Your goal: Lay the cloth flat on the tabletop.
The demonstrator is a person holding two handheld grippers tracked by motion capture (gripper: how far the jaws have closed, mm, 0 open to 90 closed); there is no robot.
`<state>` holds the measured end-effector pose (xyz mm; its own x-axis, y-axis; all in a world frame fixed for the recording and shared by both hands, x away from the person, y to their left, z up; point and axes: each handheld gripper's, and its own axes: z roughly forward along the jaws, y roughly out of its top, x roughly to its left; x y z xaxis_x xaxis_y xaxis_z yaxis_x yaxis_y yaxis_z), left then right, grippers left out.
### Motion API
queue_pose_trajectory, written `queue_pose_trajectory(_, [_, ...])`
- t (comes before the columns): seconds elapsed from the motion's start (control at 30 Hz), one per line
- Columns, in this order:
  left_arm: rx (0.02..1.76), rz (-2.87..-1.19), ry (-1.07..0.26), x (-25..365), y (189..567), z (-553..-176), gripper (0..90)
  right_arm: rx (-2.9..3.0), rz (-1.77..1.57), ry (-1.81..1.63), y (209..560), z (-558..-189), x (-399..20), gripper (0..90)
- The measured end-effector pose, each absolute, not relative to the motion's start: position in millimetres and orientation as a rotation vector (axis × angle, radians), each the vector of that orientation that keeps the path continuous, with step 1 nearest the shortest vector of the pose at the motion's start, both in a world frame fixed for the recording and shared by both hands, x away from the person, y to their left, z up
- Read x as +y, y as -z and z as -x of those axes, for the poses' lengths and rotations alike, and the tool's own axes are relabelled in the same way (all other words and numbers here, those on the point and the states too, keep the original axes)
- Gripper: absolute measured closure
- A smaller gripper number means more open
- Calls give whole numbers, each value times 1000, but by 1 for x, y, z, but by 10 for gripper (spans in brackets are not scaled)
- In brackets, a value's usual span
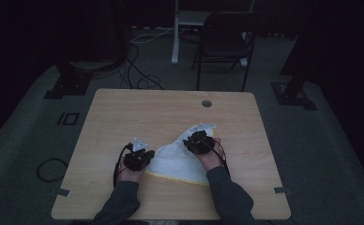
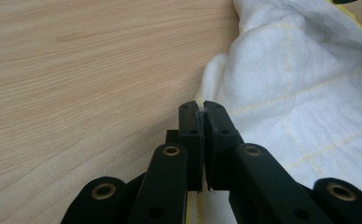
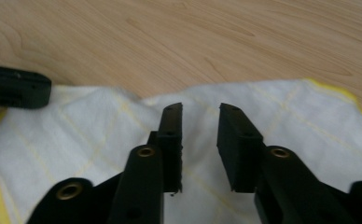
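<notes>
Left gripper, frame centre, pinched the white cloth; right gripper stood parted, empty, above it.

bare wooden table open beyond both grippers; white cloth bunched between them, nothing else standing there

Light wooden table with 1 white, yellow-edged cloth near its front edge.
</notes>
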<state>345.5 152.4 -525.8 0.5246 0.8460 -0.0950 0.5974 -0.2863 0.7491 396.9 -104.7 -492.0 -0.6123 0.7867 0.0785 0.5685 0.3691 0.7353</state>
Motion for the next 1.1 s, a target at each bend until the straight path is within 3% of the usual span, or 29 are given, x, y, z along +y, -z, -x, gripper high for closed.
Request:
queue_pose_trajectory(0.23, [1171, -2003, -417, 152, 526, -345, 873, 2335, -1212, -1029, 495, -420, -82, 544])
queue_pose_trajectory(0.4, [1171, -2004, -416, 153, 526, -345, 873, 2364, -1241, -980, 501, -434, -74, 504])
queue_pose_trajectory(0.5, [1173, -2002, -412, 153, 527, -346, 873, 2405, -1264, -930, 510, -440, -71, 592])
queue_pose_trajectory(0.6, [1173, -2002, -412, 153, 527, -346, 873, 2455, -1269, -909, 515, -441, -69, 835])
queue_pose_trajectory(0.63, [1173, -2000, -412, 153, 527, -346, 873, 2461, -1263, -909, 516, -441, -68, 860])
queue_pose_trajectory(1.1, [1157, -1954, -466, 160, 505, -346, 874, 2394, -1212, -1005, 492, -432, -76, 878])
